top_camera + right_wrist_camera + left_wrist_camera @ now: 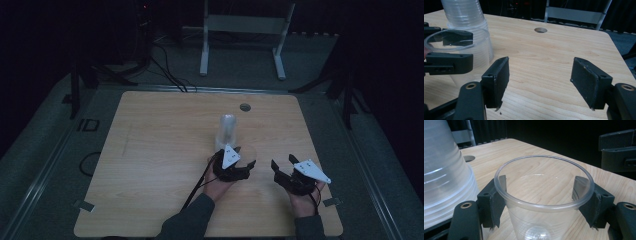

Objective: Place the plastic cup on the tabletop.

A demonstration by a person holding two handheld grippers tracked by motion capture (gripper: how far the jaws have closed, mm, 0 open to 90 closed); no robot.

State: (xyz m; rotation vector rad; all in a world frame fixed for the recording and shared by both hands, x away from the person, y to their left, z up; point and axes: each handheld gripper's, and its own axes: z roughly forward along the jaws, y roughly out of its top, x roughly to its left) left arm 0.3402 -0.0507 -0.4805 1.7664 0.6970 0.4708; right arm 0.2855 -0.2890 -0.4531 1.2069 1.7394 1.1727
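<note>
Two grippers at the near right of the wooden table [150, 150], seen from the high view. Clamped with the left gripper [246, 161] on a single clear cup [248, 151], upright, just near and right of an upside-down stack of clear cups [227, 130]. Probably held that close to the stack because of peeling off or adding one cup. Parked to the right, well apart from the cup, with jaws spread and nothing between them: the right gripper [283, 162], apparently waiting to help. Farther off, a round hole [245, 107] in the tabletop and a white frame [245, 25] on the floor beyond.

From the left gripper view: pinched on both sides just below the rim, one black pad against each wall, mouth up. Likely gripped high for a stiffer hold, since thin plastic buckles lower down. Stack looming close at the left, no contact with the cup to be made out.

From the right gripper view: jaws wide apart over bare wood, empty. Off to the left, the cup between the other claw's pads, in front of the stack. Angled toward that cup, so judged ready for taking or steadying it.
</note>
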